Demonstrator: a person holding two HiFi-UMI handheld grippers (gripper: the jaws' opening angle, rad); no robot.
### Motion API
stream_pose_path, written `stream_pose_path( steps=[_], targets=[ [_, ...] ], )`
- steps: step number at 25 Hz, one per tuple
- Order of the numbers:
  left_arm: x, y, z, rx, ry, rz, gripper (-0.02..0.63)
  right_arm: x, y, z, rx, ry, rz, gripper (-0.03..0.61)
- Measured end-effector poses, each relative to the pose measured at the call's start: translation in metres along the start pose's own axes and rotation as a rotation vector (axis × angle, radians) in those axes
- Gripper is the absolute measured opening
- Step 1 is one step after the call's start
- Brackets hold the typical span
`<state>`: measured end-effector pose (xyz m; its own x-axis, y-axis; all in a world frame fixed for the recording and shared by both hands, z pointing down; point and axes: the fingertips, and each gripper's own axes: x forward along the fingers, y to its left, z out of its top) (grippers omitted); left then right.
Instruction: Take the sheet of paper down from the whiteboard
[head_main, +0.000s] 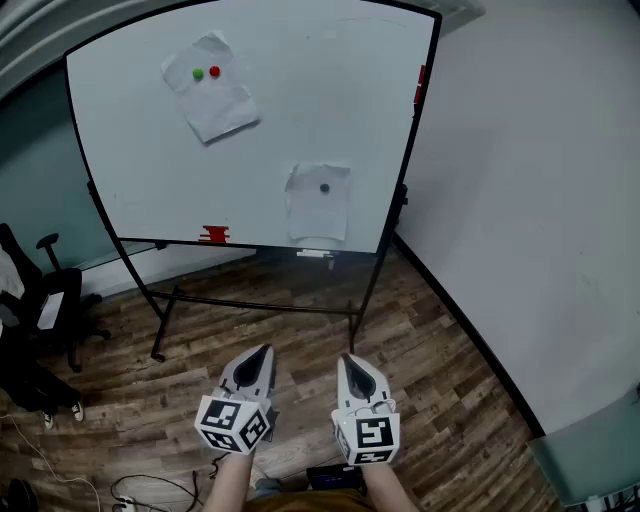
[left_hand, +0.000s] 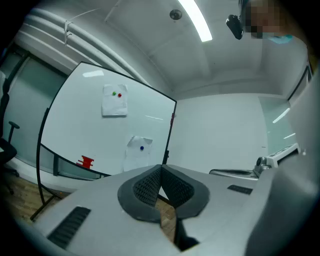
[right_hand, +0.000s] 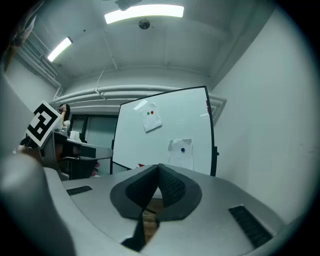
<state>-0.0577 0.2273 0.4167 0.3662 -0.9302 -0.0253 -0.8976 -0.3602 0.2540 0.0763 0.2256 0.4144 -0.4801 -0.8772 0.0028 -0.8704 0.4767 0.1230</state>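
A whiteboard (head_main: 130, 150) on a wheeled stand faces me. Two crumpled sheets hang on it. The upper sheet (head_main: 210, 92) is pinned by a green magnet (head_main: 198, 73) and a red magnet (head_main: 214, 71). The lower sheet (head_main: 318, 205) is held by one dark magnet (head_main: 324, 188). My left gripper (head_main: 266, 353) and right gripper (head_main: 348, 360) are side by side low in the head view, well short of the board, both shut with nothing between the jaws. The same sheets show in the left gripper view, upper sheet (left_hand: 114, 100) and lower sheet (left_hand: 138, 150), and in the right gripper view, lower sheet (right_hand: 181, 152).
A red eraser (head_main: 214, 235) sits on the board's tray. The stand's legs (head_main: 160, 330) spread over the wooden floor. A white wall (head_main: 530, 200) runs along the right. Black office chairs (head_main: 40, 320) stand at the left, and cables (head_main: 140, 490) lie on the floor near my feet.
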Motion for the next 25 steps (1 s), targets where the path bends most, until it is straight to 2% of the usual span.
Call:
stream_pose_path(
  steps=[7, 11, 13, 16, 17, 21, 25],
  targets=[
    [0.004, -0.015, -0.004, -0.001, 0.001, 0.012, 0.023, -0.012, -0.018, -0.001, 0.002, 0.009, -0.01, 0.011],
    [0.007, -0.023, -0.005, -0.009, -0.015, 0.022, 0.023, -0.019, -0.031, -0.005, 0.038, 0.006, -0.002, 0.012],
    [0.007, -0.026, -0.005, -0.069, -0.044, 0.013, 0.023, -0.022, -0.04, -0.006, 0.034, 0.004, -0.004, 0.012],
    [0.008, -0.024, -0.007, -0.251, -0.105, -0.02, 0.025, -0.024, -0.052, -0.012, 0.036, 0.016, -0.003, 0.012],
    [0.008, -0.023, -0.008, -0.276, -0.108, -0.02, 0.025, -0.024, -0.055, -0.014, 0.046, 0.019, 0.002, 0.012],
    [0.015, -0.02, -0.005, -0.225, -0.1, -0.007, 0.026, -0.018, -0.066, -0.013, 0.08, 0.003, 0.013, 0.029],
    [0.032, -0.005, -0.008, -0.192, -0.094, 0.012, 0.072, 0.004, -0.072, -0.014, 0.071, -0.005, 0.011, 0.061]
  ],
)
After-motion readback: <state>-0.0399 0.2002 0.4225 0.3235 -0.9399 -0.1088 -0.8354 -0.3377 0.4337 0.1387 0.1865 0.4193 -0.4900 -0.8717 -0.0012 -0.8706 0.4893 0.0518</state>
